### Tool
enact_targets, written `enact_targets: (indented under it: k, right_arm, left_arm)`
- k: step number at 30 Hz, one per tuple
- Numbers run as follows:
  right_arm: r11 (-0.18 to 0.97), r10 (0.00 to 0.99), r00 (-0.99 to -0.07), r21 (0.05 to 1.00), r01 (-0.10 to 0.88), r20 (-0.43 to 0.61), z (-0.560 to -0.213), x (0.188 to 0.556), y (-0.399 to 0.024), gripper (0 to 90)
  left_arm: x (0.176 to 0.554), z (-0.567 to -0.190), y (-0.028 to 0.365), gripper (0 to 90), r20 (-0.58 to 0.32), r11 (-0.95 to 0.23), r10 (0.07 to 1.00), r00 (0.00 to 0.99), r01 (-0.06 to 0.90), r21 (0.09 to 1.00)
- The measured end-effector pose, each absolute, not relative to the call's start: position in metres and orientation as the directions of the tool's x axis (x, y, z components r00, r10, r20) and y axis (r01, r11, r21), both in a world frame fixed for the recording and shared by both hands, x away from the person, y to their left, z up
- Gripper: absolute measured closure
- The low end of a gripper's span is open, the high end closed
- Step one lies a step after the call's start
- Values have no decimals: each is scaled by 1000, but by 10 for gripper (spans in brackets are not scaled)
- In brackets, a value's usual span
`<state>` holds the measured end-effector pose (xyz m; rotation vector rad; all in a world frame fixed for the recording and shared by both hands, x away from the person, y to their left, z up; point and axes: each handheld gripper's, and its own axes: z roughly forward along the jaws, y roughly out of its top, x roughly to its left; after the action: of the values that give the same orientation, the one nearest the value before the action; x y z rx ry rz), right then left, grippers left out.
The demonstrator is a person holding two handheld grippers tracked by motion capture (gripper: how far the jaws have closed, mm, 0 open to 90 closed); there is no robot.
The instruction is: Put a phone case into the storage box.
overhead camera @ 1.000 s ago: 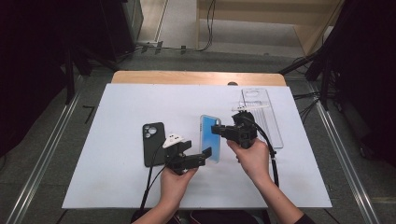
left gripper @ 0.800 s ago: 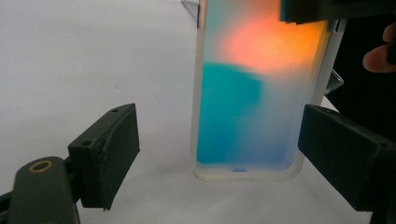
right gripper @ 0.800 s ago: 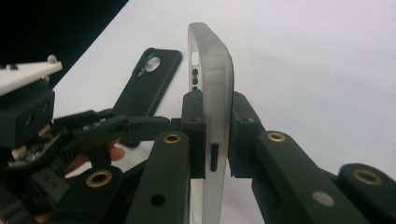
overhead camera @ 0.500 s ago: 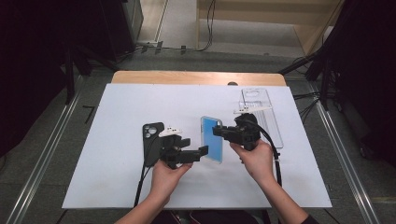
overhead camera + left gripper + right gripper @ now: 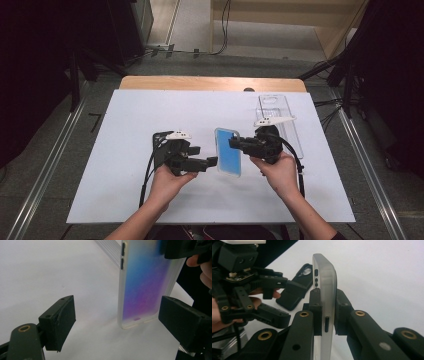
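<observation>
Standing on edge on the table (image 5: pixel 125 200), the blue phone case (image 5: pixel 228 151) is clamped in the right gripper (image 5: pixel 235 144); the left gripper (image 5: pixel 212 161), jaws apart, sits just beside it. Judged light, flexible, slick; grip the rim.

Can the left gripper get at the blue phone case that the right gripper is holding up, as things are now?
Probably yes. The left gripper is open beside the blue phone case, which the right gripper clamps upright by its edge. In the left gripper view the case's lower end stands free ahead of the jaws.
</observation>
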<state>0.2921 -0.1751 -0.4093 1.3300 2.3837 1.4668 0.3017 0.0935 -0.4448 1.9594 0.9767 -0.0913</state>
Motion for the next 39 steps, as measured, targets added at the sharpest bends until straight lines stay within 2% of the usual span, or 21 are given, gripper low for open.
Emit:
enact_targets:
  k: [8,13,21,25,39]
  right_arm:
    - [213,657,-668,765,608,348,-411,288,-183,776]
    - [236,632,-699,776,585,334,-411,285,-186,776]
    - [247,587,-732,784,569,346,-414,285,-191,776]
    - [272,566,-758,794,544,325,-416,284,-190,776]
    - [344,483,-824,801,490,296,-423,283,-179,776]
  left_arm:
    - [306,-441,98,145,-437,-301,535,723,647,701]
    - [309,-437,103,145,-415,-323,521,746,622,713]
    - [314,-432,112,146,-435,-335,470,768,611,717]
    - [314,-429,112,149,-400,-379,447,800,575,725]
    - [314,-421,113,160,-361,-437,353,863,493,752]
